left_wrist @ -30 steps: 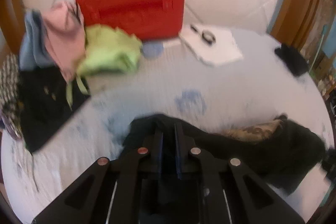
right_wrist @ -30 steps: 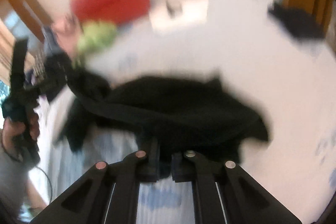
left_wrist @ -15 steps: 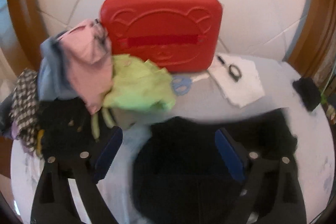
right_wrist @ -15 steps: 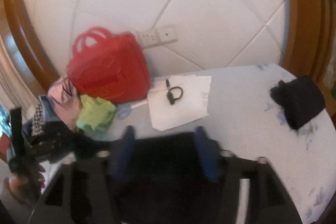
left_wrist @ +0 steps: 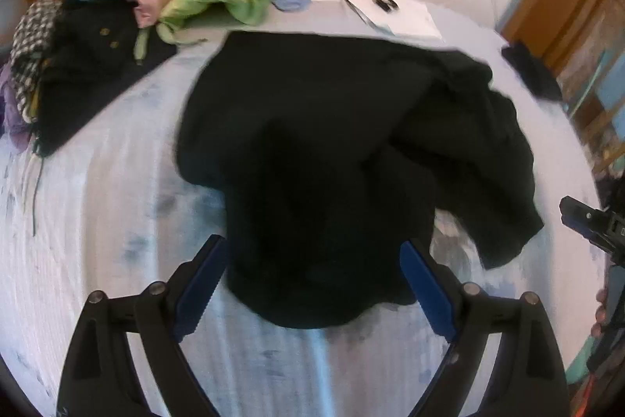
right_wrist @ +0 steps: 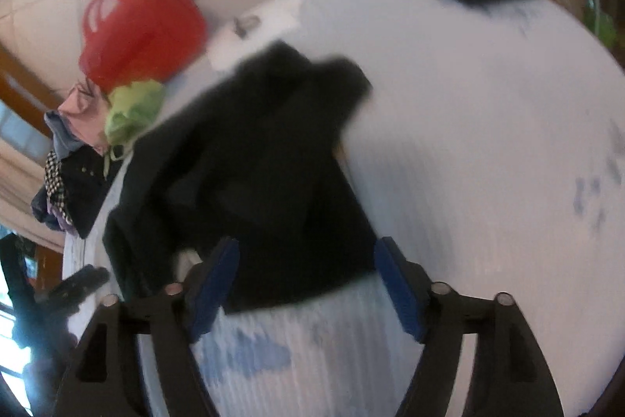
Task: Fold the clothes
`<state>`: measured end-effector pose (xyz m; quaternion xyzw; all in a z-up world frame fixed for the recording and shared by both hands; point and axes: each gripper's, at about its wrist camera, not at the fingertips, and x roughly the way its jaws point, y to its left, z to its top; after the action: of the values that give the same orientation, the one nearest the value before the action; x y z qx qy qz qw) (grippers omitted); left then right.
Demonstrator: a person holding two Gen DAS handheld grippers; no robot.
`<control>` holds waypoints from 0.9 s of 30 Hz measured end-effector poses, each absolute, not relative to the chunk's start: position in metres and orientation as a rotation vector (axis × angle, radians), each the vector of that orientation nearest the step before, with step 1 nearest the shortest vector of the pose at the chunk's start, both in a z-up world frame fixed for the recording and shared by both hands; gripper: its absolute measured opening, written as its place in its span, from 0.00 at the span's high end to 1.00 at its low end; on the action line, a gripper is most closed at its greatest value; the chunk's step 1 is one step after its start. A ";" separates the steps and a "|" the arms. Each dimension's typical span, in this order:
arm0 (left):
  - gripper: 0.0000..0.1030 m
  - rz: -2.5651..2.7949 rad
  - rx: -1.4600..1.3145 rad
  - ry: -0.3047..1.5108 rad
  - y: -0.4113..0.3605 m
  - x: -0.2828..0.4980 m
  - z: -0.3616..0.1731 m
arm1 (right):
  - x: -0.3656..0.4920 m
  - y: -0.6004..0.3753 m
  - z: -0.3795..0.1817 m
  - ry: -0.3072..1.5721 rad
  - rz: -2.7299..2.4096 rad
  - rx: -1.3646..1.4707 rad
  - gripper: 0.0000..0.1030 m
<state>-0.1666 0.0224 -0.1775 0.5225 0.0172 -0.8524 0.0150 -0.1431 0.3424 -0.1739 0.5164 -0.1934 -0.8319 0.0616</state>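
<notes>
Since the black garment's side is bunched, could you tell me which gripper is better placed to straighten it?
Probably the right gripper: it is open over the black garment on its rumpled side. The left gripper, also open, faces the flatter near hem.

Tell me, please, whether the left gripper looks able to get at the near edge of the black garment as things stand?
Probably yes. The left gripper is open, its jaws spread either side of the black garment, whose near hem lies between them on the tablecloth. Nothing lies in between.
</notes>
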 end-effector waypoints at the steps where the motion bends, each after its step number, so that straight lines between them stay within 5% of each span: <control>1: 0.12 -2.650 1.640 0.050 0.030 -0.160 -0.183 | -0.140 0.344 -0.181 -0.602 -2.498 1.590 0.22; 16: 0.11 -2.588 1.768 0.021 0.068 -0.170 -0.227 | -0.158 0.316 -0.212 -0.421 -2.567 1.671 0.22; 23: 0.06 -2.598 1.847 -0.035 0.069 -0.172 -0.229 | -0.161 0.294 -0.218 -0.164 -2.596 1.777 0.24; 25: 0.08 -2.598 1.861 -0.052 0.068 -0.173 -0.227 | -0.163 0.286 -0.220 -0.061 -2.590 1.814 0.24; 27: 0.26 -2.605 1.850 -0.056 0.066 -0.171 -0.223 | -0.164 0.286 -0.220 -0.058 -2.594 1.821 0.23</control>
<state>-0.1712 0.0656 -0.2234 0.5788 -0.0174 -0.8148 -0.0268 -0.1637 0.2858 -0.2199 0.5743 -0.0184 -0.8183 -0.0143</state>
